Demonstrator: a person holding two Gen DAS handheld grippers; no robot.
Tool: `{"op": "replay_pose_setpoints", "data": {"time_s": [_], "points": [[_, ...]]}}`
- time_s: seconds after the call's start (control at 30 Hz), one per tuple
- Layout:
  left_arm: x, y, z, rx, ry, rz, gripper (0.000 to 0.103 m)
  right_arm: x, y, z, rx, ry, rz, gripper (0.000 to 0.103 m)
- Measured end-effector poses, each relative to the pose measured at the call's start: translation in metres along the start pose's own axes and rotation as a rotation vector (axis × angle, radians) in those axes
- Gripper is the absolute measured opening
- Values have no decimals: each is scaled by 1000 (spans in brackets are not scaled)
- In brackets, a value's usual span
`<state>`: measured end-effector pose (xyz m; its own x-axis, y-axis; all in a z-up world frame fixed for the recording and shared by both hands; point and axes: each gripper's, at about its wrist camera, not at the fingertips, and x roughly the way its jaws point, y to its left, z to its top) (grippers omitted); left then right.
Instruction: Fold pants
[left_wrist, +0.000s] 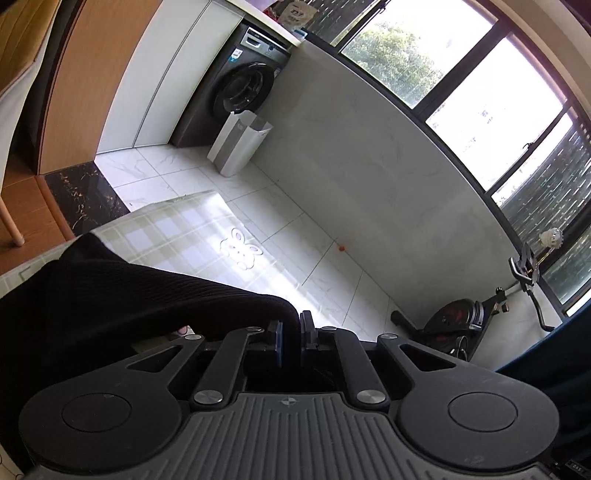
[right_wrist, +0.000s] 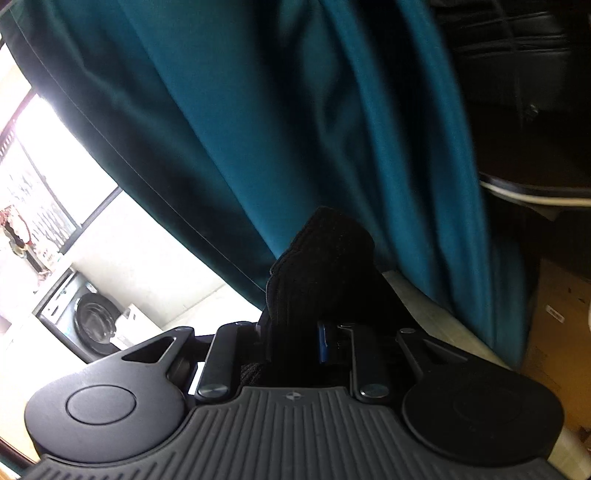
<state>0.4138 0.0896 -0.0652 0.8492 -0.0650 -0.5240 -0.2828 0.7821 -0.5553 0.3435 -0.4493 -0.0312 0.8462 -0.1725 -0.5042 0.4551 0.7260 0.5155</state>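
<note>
The left claw (left_wrist: 291, 338) is tilted downward, its jaws nearly together and pinching black pants (left_wrist: 110, 306). The right claw (right_wrist: 295, 339) also tilts downward, its jaws clamped on a bunch of the same cloth.

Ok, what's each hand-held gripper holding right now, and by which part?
Both grip the black pants. The left hand-held gripper pinches a fabric edge; the right hand-held gripper clamps a bunched fold. Which part of the pants cannot be told.
</note>
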Motion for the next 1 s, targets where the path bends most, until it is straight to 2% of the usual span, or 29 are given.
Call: {"op": "replay_pose_setpoints", "data": {"time_s": [0.07, 0.17, 0.33, 0.43, 0.53, 0.7, 0.77, 0.87, 1.0], "points": [[-8, -3, -4, 20, -5, -6, 9, 0, -5, -2, -26, 10, 0, 22], [-15, 9, -27, 14, 53, -9, 9, -3, -24, -20, -71, 56, -14, 22], [-23, 44, -91, 16, 181, 54, 9, -2, -73, -72, -139, 184, -113, 22], [-21, 59, -119, 24, 247, 100, 9, -12, -96, -96, -155, 227, -121, 22], [-24, 69, -127, 0, 242, 126, 9, -31, -109, -101, -154, 213, -90, 22], [-46, 67, -127, 33, 173, 127, 9, -74, -115, -107, -138, 108, -44, 22], [-45, 73, -133, 36, 188, 154, 9, -74, -123, -118, -146, 122, -67, 22], [-38, 85, -148, 18, 248, 191, 9, -65, -141, -138, -99, 198, -137, 21], [-37, 96, -149, 10, 249, 200, 9, -84, -152, -143, -39, 149, -100, 21]]}}
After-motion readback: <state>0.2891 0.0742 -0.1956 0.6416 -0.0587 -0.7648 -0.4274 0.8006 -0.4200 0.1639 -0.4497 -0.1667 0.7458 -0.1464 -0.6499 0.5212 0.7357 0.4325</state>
